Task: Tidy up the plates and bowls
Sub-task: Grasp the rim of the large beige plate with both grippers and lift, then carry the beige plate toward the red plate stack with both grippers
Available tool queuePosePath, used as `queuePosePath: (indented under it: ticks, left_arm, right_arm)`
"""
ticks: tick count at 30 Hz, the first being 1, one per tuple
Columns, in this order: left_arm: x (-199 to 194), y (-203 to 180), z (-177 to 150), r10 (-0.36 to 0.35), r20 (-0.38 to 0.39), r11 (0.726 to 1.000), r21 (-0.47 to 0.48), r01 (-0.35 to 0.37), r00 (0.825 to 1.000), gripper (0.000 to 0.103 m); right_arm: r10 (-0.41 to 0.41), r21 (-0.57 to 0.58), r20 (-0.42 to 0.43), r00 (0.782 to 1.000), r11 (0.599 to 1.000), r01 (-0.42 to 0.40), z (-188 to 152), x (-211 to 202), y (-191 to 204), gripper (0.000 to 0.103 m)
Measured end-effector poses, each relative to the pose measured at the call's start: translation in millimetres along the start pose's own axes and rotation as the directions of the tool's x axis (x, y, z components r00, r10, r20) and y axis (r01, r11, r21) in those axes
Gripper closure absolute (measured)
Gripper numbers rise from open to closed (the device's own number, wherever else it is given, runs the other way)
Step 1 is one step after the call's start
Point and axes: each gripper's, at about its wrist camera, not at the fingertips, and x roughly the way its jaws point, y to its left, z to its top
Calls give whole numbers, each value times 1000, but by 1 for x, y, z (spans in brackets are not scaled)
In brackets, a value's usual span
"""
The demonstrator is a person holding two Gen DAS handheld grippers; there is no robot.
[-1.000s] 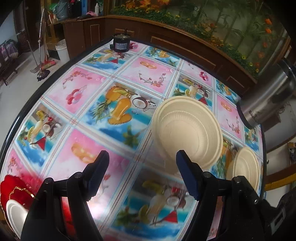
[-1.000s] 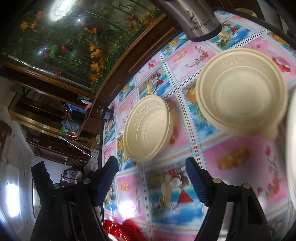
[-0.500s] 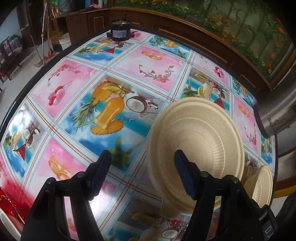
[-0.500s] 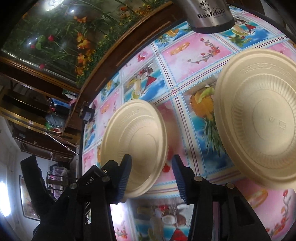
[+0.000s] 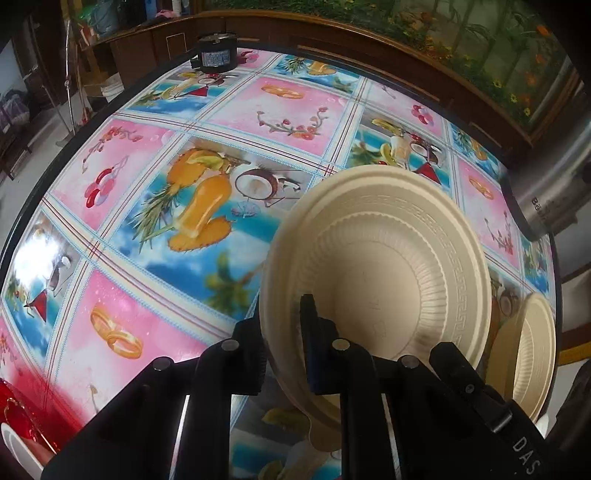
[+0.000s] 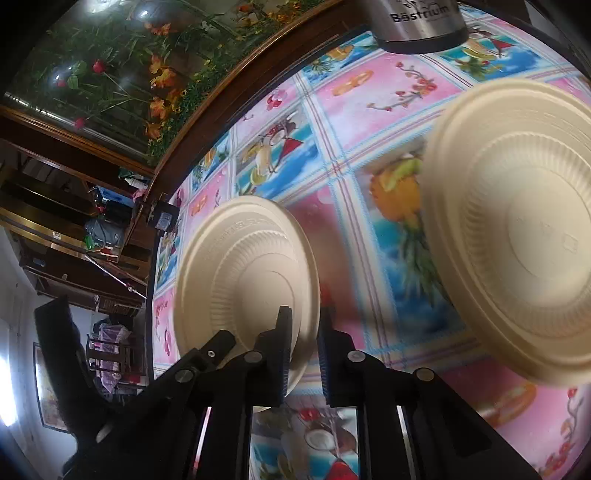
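Note:
Two cream disposable bowls are on the round table with the fruit-print cloth [image 5: 207, 206]. My left gripper [image 5: 282, 325] is shut on the near rim of one cream bowl [image 5: 380, 266], one finger inside and one outside. A second cream bowl [image 5: 532, 347] shows at the right edge. In the right wrist view my right gripper [image 6: 303, 332] is shut on the rim of a cream bowl [image 6: 243, 273]. The other cream bowl [image 6: 517, 221] fills the right of that view.
A steel Bestrium pot [image 6: 417, 18] stands near the table's far edge, also in the left wrist view [image 5: 554, 184]. A small black can [image 5: 216, 55] sits at the far rim. Red and white dishes [image 5: 14, 428] lie at the near left edge. Wooden cabinets ring the table.
Both grippers moved forward onto the bowls and closed. The left went from open beside its bowl to clamped on the rim; the right narrowed and shut on its bowl's rim.

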Motion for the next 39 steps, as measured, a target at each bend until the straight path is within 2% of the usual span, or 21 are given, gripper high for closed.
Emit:
queuePosePath:
  ticks: [10,23,31,39]
  left_arm:
    - [-40,9,-40,-47,28,998,35,46,999,89]
    - [-89,22,-121,-125,59,986,116,118,990,89]
    - [-99,26,-160,-146,57,978,158,135,988,89]
    - [-106,36,-182,-166,61,974,168,153,984,89]
  right_arm:
    - [-3,-38,40,999,999,5,-36,-45,-2,91]
    - [-18,-68,118,993,997,26,-116,-121,-21,90]
    - [-19,-45,130,991,999,25,-153,-145,-43,90]
    - [-29,-55,142,989,998,37,-177,-156,-49,90]
